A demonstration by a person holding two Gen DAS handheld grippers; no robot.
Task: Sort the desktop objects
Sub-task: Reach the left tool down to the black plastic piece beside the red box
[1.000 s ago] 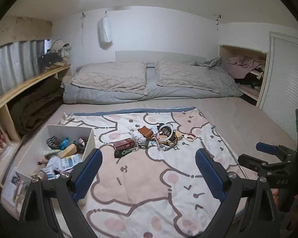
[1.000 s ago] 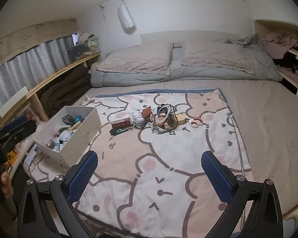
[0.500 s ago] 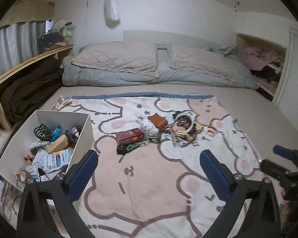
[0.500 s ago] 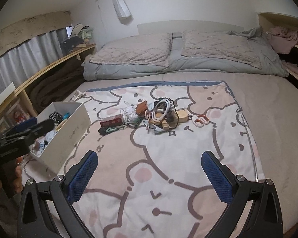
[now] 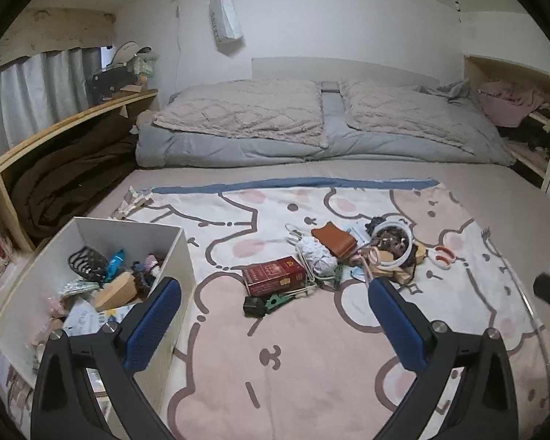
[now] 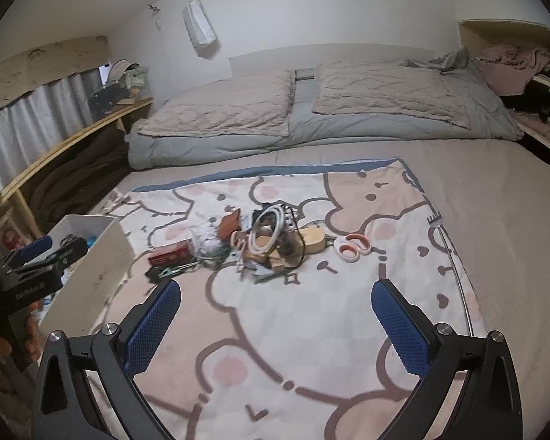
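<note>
A: Pile (image 5: 333, 256) sits mid-blanket (image 5: 275, 366) on the bed, white box (image 5: 172, 256) left of it.

B: Both empty: left gripper (image 5: 275, 319) and right gripper (image 6: 275, 315) spread wide.

A: Tangled cords there; one grab may drag neighbours along.

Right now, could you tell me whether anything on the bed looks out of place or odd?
Yes: small items sit jumbled on the cartoon blanket, a red box, a brown wallet and scissors among them, overlapping rather than in the white bin beside them. Nothing looks spilled or damaged.
</note>
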